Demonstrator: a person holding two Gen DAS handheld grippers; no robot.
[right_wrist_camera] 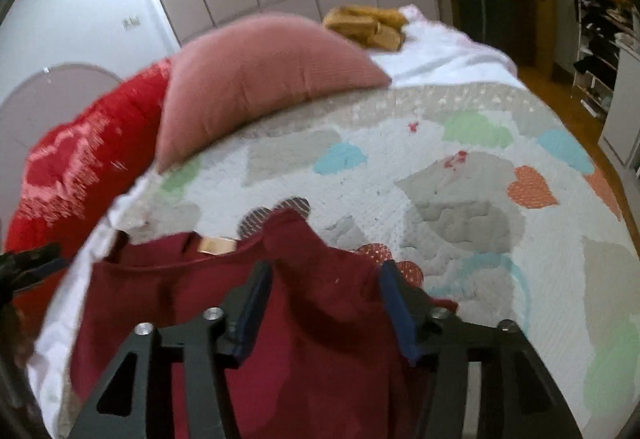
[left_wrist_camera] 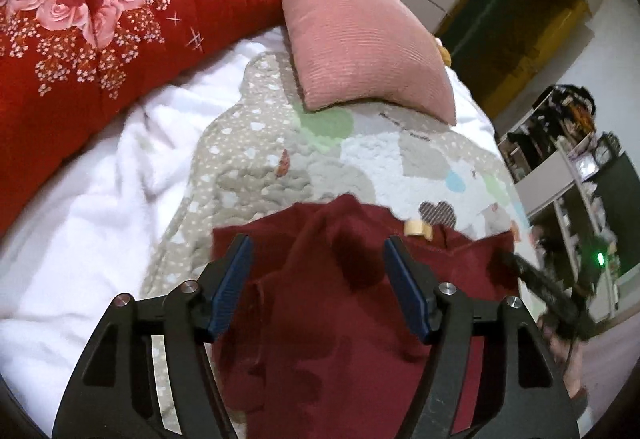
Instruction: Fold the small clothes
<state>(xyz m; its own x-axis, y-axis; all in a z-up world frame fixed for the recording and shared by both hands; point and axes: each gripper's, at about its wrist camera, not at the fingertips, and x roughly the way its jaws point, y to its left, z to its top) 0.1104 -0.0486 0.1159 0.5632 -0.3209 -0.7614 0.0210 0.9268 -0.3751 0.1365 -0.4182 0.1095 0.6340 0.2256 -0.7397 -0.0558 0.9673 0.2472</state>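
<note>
A small dark red garment [left_wrist_camera: 340, 299] lies on the patterned quilt [left_wrist_camera: 360, 159], with a tan label [left_wrist_camera: 416, 228] at its far edge. My left gripper [left_wrist_camera: 318, 251] hovers over it with its blue pads apart, and a raised fold of the cloth sits between them untouched. In the right wrist view the same garment [right_wrist_camera: 168, 303] spreads to the left, its label [right_wrist_camera: 216, 245] at the neckline. My right gripper [right_wrist_camera: 324, 275] is open above a bunched ridge of the cloth. The right gripper's black body [left_wrist_camera: 552, 295] shows blurred at the garment's right corner.
A pink cushion [left_wrist_camera: 360, 35] rests at the far side of the quilt, beside a red floral duvet [left_wrist_camera: 100, 39] on a white sheet [left_wrist_camera: 100, 219]. A mustard item [right_wrist_camera: 368, 23] lies beyond the cushion. Cluttered shelves [left_wrist_camera: 568, 143] stand off the bed's right edge.
</note>
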